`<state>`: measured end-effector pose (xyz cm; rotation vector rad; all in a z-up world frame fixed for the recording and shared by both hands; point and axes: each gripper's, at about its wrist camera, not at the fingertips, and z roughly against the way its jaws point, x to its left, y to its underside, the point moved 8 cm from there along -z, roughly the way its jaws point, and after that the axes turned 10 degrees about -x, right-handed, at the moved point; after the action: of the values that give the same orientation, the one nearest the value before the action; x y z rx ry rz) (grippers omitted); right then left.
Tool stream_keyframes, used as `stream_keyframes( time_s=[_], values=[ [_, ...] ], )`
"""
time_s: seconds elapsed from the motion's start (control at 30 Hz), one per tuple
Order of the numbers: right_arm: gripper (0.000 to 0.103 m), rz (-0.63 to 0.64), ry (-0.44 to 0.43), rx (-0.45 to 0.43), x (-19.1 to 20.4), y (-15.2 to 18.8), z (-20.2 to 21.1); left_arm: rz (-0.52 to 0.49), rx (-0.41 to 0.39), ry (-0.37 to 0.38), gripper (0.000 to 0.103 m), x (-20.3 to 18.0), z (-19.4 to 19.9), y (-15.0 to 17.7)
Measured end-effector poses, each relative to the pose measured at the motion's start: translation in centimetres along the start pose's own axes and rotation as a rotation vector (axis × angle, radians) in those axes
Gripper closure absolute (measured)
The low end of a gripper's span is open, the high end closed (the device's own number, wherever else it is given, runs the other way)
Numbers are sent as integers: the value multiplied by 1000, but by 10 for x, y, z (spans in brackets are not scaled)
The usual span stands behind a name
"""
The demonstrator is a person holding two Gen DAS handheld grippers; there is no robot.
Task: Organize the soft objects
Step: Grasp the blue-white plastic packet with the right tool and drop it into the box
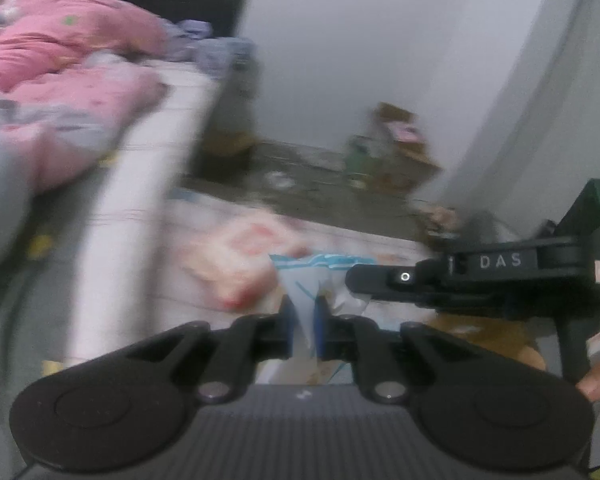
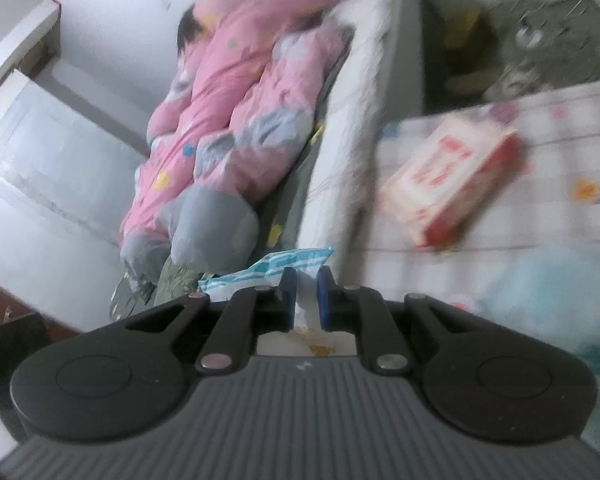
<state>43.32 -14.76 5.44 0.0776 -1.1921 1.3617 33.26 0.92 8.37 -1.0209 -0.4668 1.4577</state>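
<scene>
Lying along the bed at the left of both views is a person in pink quilted clothing (image 2: 236, 120), apart from the work. Next comes the white edge of the bed (image 1: 140, 184), and right of it a low surface under a checked cloth (image 2: 560, 168), which serves as the bench. A pink-and-red soft pack (image 2: 452, 176) rests on it, well apart from both tools.

Held up off the bench, at the middle of each view, is a thin white bag with blue stripes (image 1: 320, 264). The left gripper (image 1: 305, 328) has its jaws clenched on the film, which stands up between the blue pads. The right gripper (image 1: 352, 276) comes in from the right of the left view and appears to have the same bag's edge; in its own view the right gripper (image 2: 306, 300) shows white film between nearly closed jaws, with the striped part (image 2: 276, 264) spilling to the left.

The bag looks light, limp and somewhat slippery, so it should sag wherever it is not held. Pinching near two opposite edges, as seems to be the case, would keep it spread; a grip on loose film alone may slide. At the far right, a pale blue soft mass (image 2: 560, 292) lies blurred on the bench.
</scene>
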Motion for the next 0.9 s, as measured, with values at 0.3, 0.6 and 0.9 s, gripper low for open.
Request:
stream_keyframes(
  time_s=[0.3,0.6,0.9],
  values=[
    [94,-40,240,-153,-118,-13,174,-63,126,302,92,-169,-51,49],
    [95,-52,461,-155,-245,-2,244,-119,301,388,92,-282,-133,127],
    [96,103,642,-49,-320,-12,212,-110,469,318,82,-302,-208,180]
  ],
)
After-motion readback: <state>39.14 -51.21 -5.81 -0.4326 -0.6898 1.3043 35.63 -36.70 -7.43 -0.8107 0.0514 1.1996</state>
